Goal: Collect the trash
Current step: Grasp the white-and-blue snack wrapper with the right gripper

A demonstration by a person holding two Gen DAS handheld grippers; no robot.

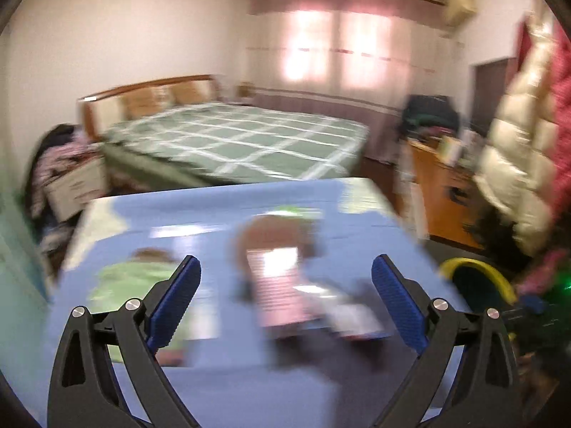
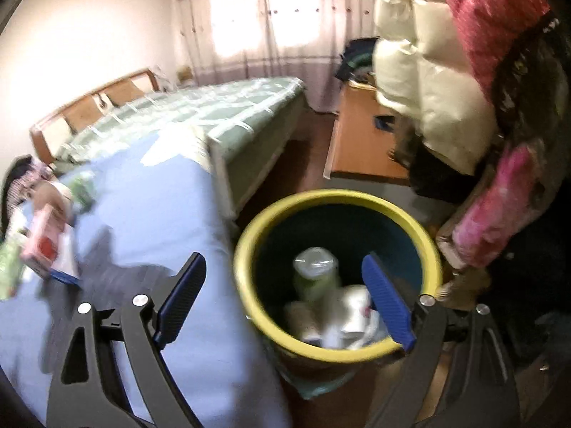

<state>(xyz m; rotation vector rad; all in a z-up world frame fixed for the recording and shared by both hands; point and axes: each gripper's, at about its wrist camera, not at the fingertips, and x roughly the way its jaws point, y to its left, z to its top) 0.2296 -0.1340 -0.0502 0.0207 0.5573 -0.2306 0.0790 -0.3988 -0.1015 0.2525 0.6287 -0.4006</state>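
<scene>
My left gripper (image 1: 285, 278) is open over the blue-covered table (image 1: 221, 214), with nothing between its fingers. Blurred trash lies on the cloth beyond it: a pink carton (image 1: 278, 285), a brown item (image 1: 271, 228) behind it and a green wrapper (image 1: 132, 278) to the left. My right gripper (image 2: 283, 278) is open above the yellow-rimmed bin (image 2: 249, 249), nothing held. Inside the bin lie a clear bottle with a green label (image 2: 316, 271) and white crumpled paper (image 2: 353, 306). The pink carton (image 2: 46, 246) also shows at the right wrist view's left edge. The bin's rim (image 1: 474, 267) appears at right in the left wrist view.
A bed with a green checked cover (image 1: 242, 139) stands behind the table. An orange wooden cabinet (image 2: 360, 142) is beyond the bin. Hanging cream and pink padded jackets (image 2: 428, 71) crowd the right side. Clothes pile (image 1: 60, 164) sits left of the bed.
</scene>
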